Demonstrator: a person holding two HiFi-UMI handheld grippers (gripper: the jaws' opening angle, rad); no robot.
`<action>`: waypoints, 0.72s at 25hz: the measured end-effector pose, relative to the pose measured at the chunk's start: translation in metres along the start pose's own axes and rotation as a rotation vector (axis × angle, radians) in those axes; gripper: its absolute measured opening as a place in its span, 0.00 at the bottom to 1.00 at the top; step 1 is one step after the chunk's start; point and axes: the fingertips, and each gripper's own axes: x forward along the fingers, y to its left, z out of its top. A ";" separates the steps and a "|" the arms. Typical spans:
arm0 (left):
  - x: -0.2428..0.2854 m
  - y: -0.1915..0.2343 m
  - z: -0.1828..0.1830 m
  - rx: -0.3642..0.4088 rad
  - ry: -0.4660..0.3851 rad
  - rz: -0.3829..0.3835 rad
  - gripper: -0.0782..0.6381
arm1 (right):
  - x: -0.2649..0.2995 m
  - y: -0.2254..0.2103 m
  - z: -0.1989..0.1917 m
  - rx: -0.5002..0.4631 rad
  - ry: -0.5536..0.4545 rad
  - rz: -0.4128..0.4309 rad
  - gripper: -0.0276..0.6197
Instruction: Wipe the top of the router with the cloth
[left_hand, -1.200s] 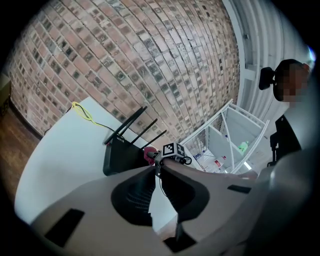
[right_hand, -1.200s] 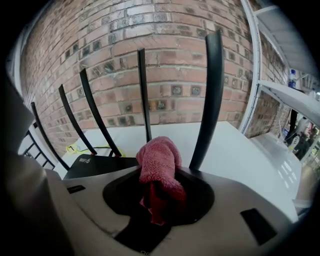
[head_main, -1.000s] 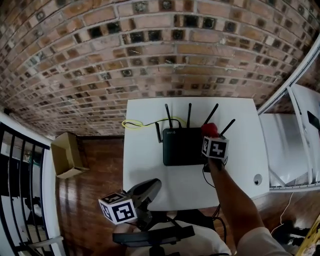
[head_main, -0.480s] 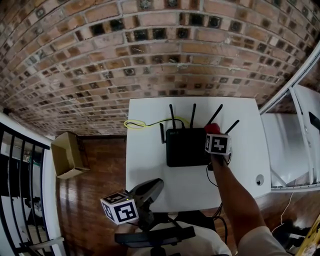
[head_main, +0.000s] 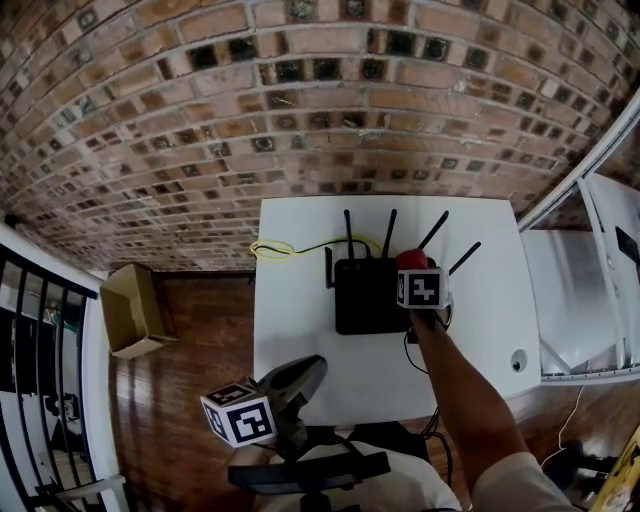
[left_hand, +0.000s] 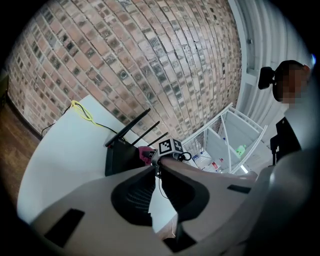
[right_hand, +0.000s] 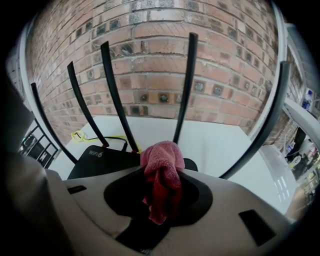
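Shifted leftward, right gripper (right_hand: 161, 176), jaws clamped on cloth (right_hand: 159, 152), at router (head_main: 368, 296) top; left gripper (left_hand: 156, 167) jaws together

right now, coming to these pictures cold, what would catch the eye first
The red cloth pinched in the right gripper stands out most, held at the right rear corner of the black router, among its antennas. The router sits toward the back of a white table against a brick wall. The left gripper hangs shut and empty near the table's front edge.
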 end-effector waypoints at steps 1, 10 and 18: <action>0.000 0.000 -0.001 -0.005 0.003 -0.003 0.16 | 0.000 0.009 0.001 -0.010 0.006 0.013 0.26; -0.005 0.000 0.001 -0.008 0.007 0.000 0.16 | -0.007 0.089 0.017 -0.029 -0.007 0.123 0.26; -0.014 0.004 0.001 -0.006 0.012 0.036 0.16 | -0.007 0.151 0.019 -0.084 -0.012 0.240 0.26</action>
